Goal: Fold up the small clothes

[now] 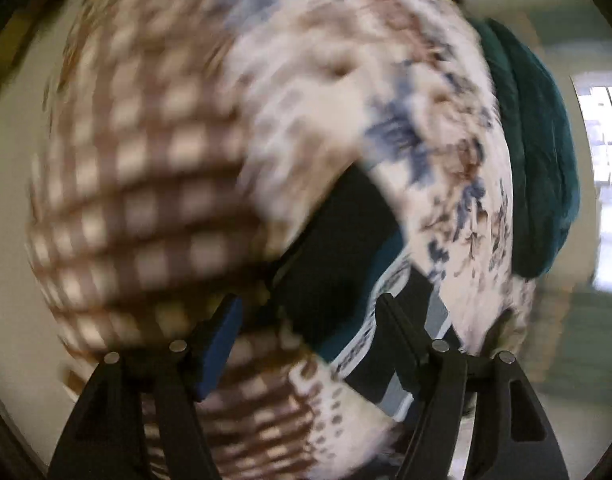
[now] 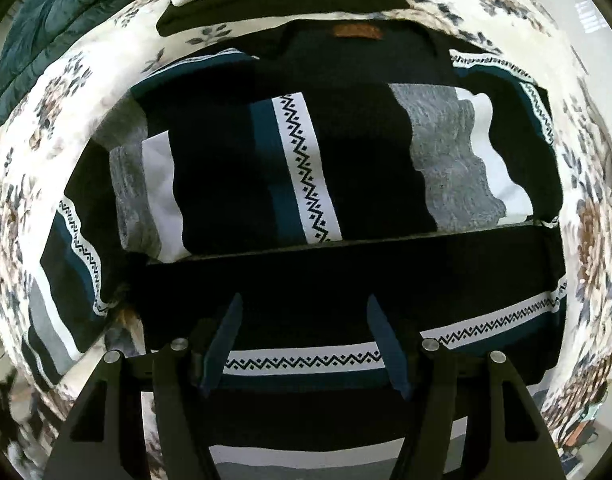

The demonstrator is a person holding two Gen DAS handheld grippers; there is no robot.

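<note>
Striped sweater (image 2: 306,168) fills centre frame on floral bedspread (image 2: 38,128), sleeves folded in, body fold left; right gripper (image 2: 304,344) gapes empty above hem; left gripper (image 1: 306,344) apart, empty, view blurred.

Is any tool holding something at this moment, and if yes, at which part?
Nothing is held. The right tool hangs open over the striped sweater, pads off the cloth. The left tool is open too, with no cloth between its fingers, though that view is blurred.
</note>
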